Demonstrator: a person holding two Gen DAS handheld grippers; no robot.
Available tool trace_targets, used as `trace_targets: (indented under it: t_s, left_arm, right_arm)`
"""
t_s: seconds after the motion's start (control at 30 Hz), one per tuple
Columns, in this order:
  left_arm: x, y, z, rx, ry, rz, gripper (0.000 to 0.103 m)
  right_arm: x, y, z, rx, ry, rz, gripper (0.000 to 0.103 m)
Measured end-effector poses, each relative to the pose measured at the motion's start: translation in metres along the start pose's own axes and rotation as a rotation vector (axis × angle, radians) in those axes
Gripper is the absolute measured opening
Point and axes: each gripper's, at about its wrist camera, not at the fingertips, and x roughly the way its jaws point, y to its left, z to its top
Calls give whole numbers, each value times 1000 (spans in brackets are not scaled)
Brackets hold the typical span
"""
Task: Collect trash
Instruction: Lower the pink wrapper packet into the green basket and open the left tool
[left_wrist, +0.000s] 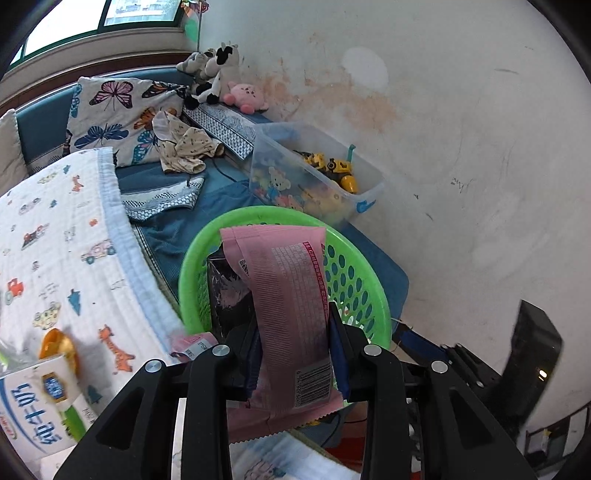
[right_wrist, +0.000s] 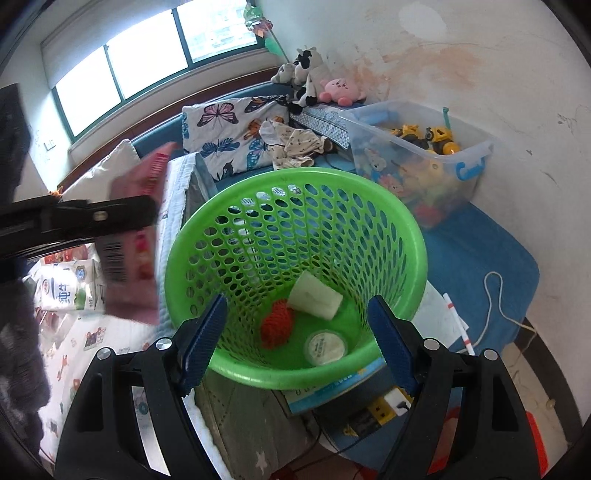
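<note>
My left gripper (left_wrist: 295, 343) is shut on a pink snack wrapper (left_wrist: 291, 302) and holds it just in front of the green mesh basket (left_wrist: 354, 280). The wrapper hides most of the basket's inside in this view. In the right wrist view the left gripper (right_wrist: 144, 214) with the pink wrapper (right_wrist: 133, 258) hangs left of the green basket (right_wrist: 399, 225), outside its rim. My right gripper (right_wrist: 295, 332) is open and empty, its fingers astride the basket's near rim. Inside the basket lie a white paper cup (right_wrist: 314, 297), a red crumpled net (right_wrist: 275, 325) and a round white lid (right_wrist: 325, 347).
A milk carton (left_wrist: 33, 398) lies on the printed blanket (left_wrist: 55, 240) at left; it also shows in the right wrist view (right_wrist: 70, 291). A clear toy bin (right_wrist: 417, 162) stands against the wall. Pillows, clothes and plush toys (right_wrist: 314, 77) lie farther back on the blue bed.
</note>
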Motion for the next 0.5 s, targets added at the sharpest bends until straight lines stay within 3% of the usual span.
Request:
trace_targets:
  t_s: [0.17, 0.27, 0.33, 0.5]
  left_arm:
    - [10, -2, -1, 0, 1, 6, 53]
    - [11, -2, -3, 5, 2, 8, 55]
    - [8, -1, -4, 8, -2, 17, 63]
    - [-11, 3, -11, 26, -22, 54, 64]
  right_arm:
    - [-6, 2, -1, -8, -12, 2, 78]
    - [-7, 3, -2, -9, -15, 0, 78]
    - [-8, 3, -3, -7, -14, 1, 78]
    - [-11, 7, -4, -20, -13, 4, 78]
